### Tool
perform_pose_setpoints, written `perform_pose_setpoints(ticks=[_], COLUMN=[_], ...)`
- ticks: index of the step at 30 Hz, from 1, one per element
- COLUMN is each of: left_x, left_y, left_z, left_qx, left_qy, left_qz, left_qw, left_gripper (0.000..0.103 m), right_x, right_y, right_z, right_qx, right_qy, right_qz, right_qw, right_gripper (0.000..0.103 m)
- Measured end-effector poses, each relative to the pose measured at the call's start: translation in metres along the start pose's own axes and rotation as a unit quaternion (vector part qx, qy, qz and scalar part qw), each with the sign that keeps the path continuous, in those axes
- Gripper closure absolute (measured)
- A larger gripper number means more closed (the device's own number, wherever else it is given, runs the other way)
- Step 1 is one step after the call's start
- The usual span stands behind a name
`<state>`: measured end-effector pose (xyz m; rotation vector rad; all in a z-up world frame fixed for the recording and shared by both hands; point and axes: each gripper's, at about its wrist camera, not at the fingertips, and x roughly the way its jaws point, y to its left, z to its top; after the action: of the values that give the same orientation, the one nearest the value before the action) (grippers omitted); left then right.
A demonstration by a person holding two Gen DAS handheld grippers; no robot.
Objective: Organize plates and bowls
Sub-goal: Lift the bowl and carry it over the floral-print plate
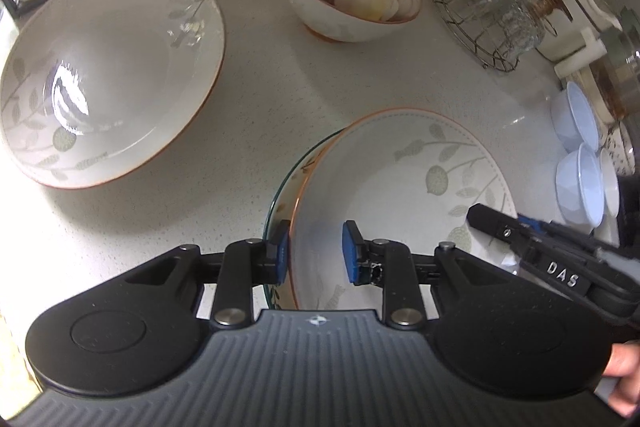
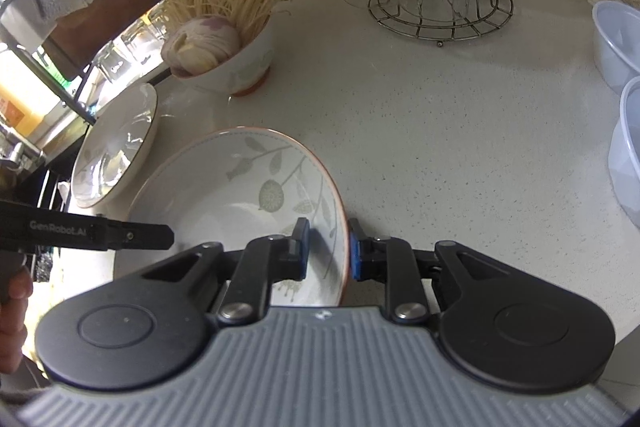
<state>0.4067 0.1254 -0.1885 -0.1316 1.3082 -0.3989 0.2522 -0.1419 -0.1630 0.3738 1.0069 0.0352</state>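
Observation:
A leaf-patterned bowl with an orange rim (image 1: 400,187) rests on a green-rimmed plate (image 1: 276,199) on the white counter. My left gripper (image 1: 314,253) straddles the bowl's left rim, pads apart with a gap. My right gripper (image 2: 329,251) is closed on the same bowl's (image 2: 240,195) right rim, one pad inside and one outside. A second, larger leaf-patterned bowl (image 1: 108,75) sits to the left; it also shows in the right wrist view (image 2: 116,147).
A small bowl of sliced vegetables and enoki mushrooms (image 1: 352,3) stands at the back. A wire rack of glass cups (image 1: 488,7) is at the back right. Several pale plastic bowls (image 1: 580,163) sit at the right. A dark shelf frame (image 2: 80,27) borders the left.

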Motion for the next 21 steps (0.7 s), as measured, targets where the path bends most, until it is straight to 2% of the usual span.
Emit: perform_pose_setpoints(ticks=[4,14,17,21], left_x=[-0.003,-0.012,-0.016,-0.025], left_y=[0.004,0.001,0.000,-0.007], left_z=[0.003,0.002,-0.001,-0.004], left_qx=[-0.008,-0.013,-0.009,0.008], left_qy=[0.018,0.039,0.050,0.042], left_qz=[-0.008,0.001,0.010,0.030], left_qw=[0.9998,0.9991,0.9987,0.9986], left_gripper=[0.066,0.063,0.060,0.055], right_x=[0.005,0.007,0.007,0.008], right_y=[-0.003,-0.008,-0.010,-0.010], right_z=[-0.001,-0.001,0.000,0.001], right_qx=[0.014,0.026,0.027,0.020], right_qy=[0.011,0.012,0.012,0.016], right_qz=[0.015,0.035,0.041,0.043], right_qw=[1.000,0.999,0.999,0.999], right_gripper=[0.080,0.079,0.079,0.078])
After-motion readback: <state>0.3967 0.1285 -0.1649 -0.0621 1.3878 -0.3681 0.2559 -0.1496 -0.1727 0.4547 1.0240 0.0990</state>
